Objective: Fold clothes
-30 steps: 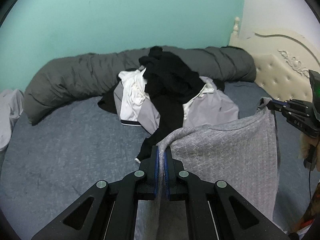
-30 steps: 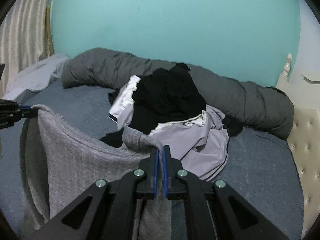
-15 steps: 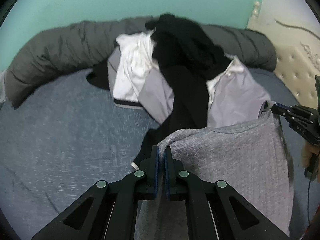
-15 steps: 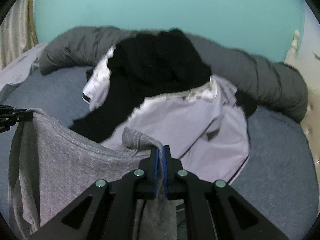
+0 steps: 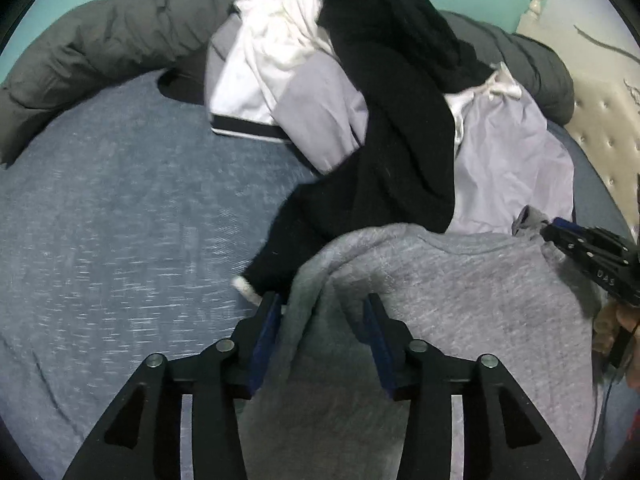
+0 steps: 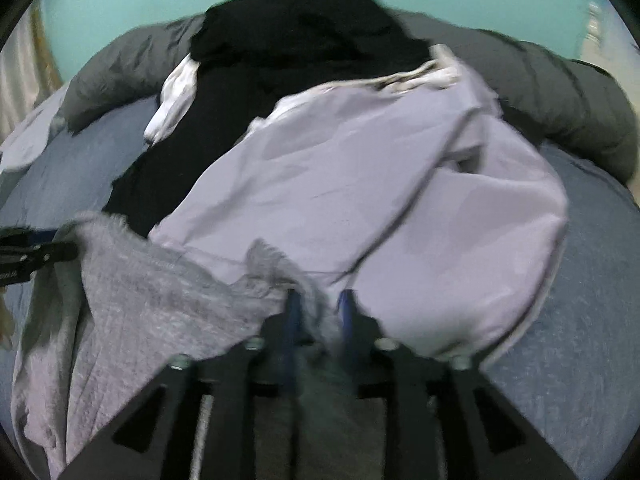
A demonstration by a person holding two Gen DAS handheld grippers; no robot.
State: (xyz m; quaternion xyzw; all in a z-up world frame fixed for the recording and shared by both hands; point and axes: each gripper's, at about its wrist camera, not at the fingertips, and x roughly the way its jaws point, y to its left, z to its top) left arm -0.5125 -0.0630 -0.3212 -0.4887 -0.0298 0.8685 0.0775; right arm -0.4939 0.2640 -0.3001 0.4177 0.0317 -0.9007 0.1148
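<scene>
A grey knit garment [image 5: 460,288] lies spread low over the bed between my two grippers. My left gripper [image 5: 320,304] has its jaws opening. The garment's edge drapes loosely in the gap, and the pads do not pinch it. In the right wrist view my right gripper [image 6: 320,298] is also opening, and a fold of the grey knit garment [image 6: 160,292] sits slack between its blue pads. Each gripper shows in the other's view: the right gripper [image 5: 552,229] at the garment's far corner, the left gripper [image 6: 66,243] at the left edge.
Just beyond the grey garment is a pile of clothes: a black garment [image 5: 392,120], a lavender garment [image 6: 380,200] and a white garment [image 5: 276,52]. A rolled dark grey duvet [image 5: 100,40] lines the back of the blue-grey bed sheet [image 5: 100,220]. At right are a cream headboard [image 5: 600,120] and a person's hand [image 5: 624,320].
Both grippers have come down toward the bed, carrying the grey garment. Their jaws, shut on its top edge before, now stand apart, and the fabric has gone slack.
</scene>
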